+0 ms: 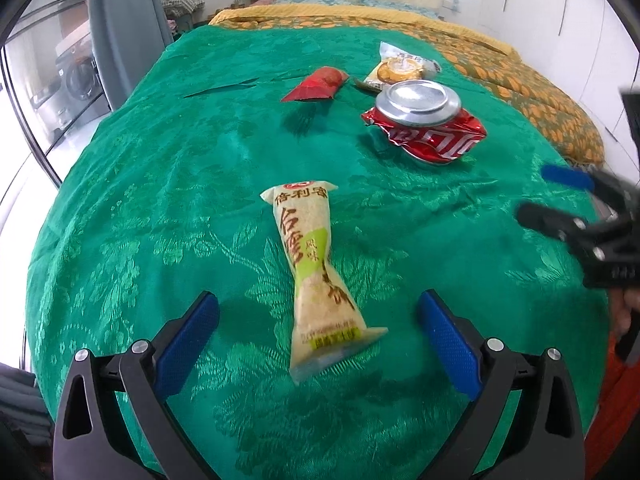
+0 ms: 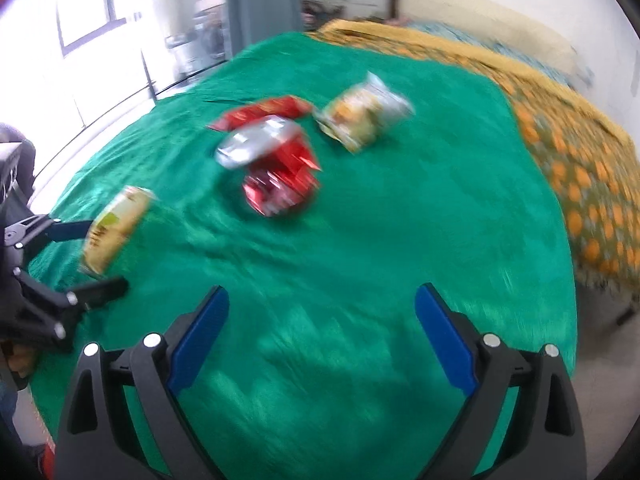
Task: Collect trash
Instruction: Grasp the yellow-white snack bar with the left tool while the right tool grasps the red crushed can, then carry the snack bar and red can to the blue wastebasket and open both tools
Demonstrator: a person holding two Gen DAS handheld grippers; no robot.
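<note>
Trash is still to be gathered from the bed (image 1: 160,200). Between the spread-apart fingers of the left hand-held gripper (image 1: 318,312) lies a yellow snack wrapper (image 1: 316,276), ungrasped; closing on it is called for next. Ahead lies a crushed red can (image 1: 428,124). The right hand-held gripper (image 2: 322,306) is held released, empty.

Glossy crushed metal can (image 1: 424,124) and plastic wrapper (image 1: 320,276) on shiny patterned cloth (image 1: 160,200).

The yellow snack wrapper (image 1: 320,276) carried Chinese print: 倍利客 across its top, under a small red round logo, and large brown characters beginning 台 down its length, with 风味 on a green patch. The crushed red can (image 1: 426,124) showed white lettering, too crumpled to read.
</note>
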